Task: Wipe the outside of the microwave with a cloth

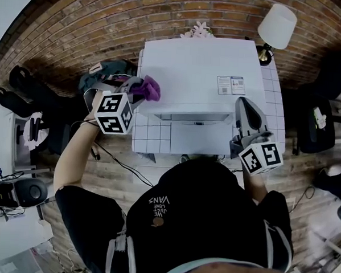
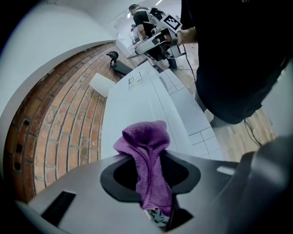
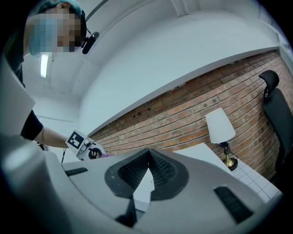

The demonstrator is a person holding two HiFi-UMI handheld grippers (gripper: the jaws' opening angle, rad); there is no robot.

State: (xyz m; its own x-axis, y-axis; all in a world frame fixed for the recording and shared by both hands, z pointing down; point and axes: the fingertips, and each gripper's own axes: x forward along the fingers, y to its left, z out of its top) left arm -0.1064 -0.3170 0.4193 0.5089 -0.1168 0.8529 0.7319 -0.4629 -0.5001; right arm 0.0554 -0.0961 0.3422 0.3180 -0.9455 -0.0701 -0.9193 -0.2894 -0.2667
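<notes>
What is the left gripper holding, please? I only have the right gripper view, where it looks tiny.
Observer: The left gripper is shut on a purple cloth, which bunches up past its tongs.
Operator: Thanks. Where is that cloth relative to the microwave?
Observer: In the head view it sits at the left edge of the microwave, near the front corner of its top.
Operator: Is anything stuck on that top?
Observer: A printed label, toward the right side.

A white tiled table (image 1: 153,141) carries the white microwave (image 1: 199,72), with a lamp (image 1: 276,27) at its back right corner.
</notes>
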